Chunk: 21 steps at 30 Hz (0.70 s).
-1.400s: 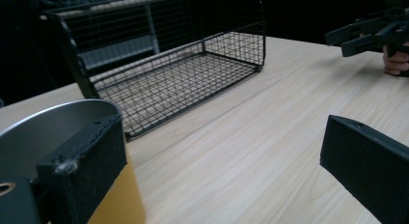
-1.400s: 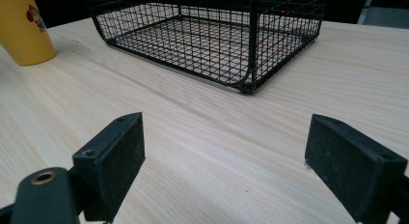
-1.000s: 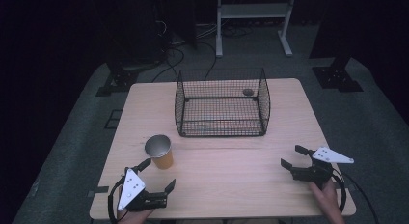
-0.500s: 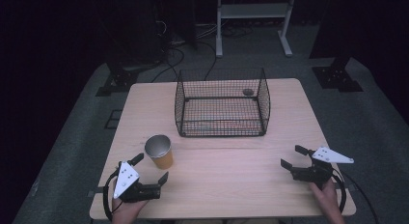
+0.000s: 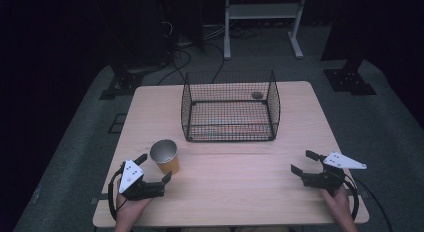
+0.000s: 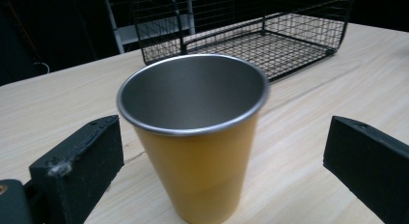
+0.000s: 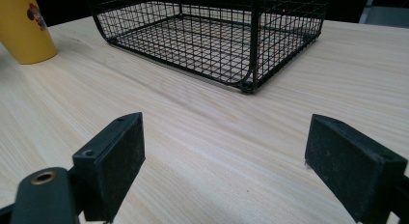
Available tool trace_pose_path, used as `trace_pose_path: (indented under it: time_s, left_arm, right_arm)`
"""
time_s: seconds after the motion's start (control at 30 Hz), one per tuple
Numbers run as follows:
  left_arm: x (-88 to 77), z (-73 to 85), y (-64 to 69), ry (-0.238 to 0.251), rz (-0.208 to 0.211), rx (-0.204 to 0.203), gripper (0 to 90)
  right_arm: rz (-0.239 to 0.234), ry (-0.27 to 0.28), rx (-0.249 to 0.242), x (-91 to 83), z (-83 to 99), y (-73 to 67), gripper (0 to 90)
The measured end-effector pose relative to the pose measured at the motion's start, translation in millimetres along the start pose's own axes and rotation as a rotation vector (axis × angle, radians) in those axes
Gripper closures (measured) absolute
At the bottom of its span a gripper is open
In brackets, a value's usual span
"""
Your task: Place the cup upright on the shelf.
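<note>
Yellow cup (image 6: 193, 137) now sits between the left tool's (image 5: 154, 168) spread, seemingly untouching jaws, after its approach.

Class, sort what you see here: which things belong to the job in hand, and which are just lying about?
In the job:
- yellow cup, upright between the open jaws of the left gripper, untouched
- left gripper

Lying about:
- wire basket, apart from the cup
- small dark object at the basket's far side
- right gripper, open over bare table
</note>
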State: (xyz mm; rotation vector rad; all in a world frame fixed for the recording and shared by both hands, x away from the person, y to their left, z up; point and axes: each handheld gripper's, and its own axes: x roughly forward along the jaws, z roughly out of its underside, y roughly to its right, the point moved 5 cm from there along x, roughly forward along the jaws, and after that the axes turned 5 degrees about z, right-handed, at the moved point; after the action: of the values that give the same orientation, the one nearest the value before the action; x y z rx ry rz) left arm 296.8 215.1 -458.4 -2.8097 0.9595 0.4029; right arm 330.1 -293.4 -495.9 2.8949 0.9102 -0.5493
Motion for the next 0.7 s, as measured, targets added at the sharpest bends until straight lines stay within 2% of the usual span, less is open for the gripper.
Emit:
trace_pose_path:
  time_s: [0.03, 0.1, 0.33, 0.7]
  left_arm:
    - [2.3, 1.2, -2.4, -0.004, 0.004, -0.011, 0.1]
    - [6.1, 3.7, -5.5, -0.023, 0.007, -0.012, 0.0]
    - [16.8, 4.6, -11.9, -0.042, 0.019, -0.025, 0.1]
    - [34.9, 4.0, -18.1, -0.054, 0.038, -0.047, 0.1]
  right_arm:
    - [0.000, 0.000, 0.000, 0.0, 0.0, 0.0, 13.0]
    - [0.000, 0.000, -0.001, 0.2, 0.0, 0.1, 13.0]
    - [0.000, -0.002, -0.001, 0.3, 0.0, -0.1, 13.0]
    - [-0.001, -0.003, -0.001, 0.4, 0.0, -0.2, 13.0]
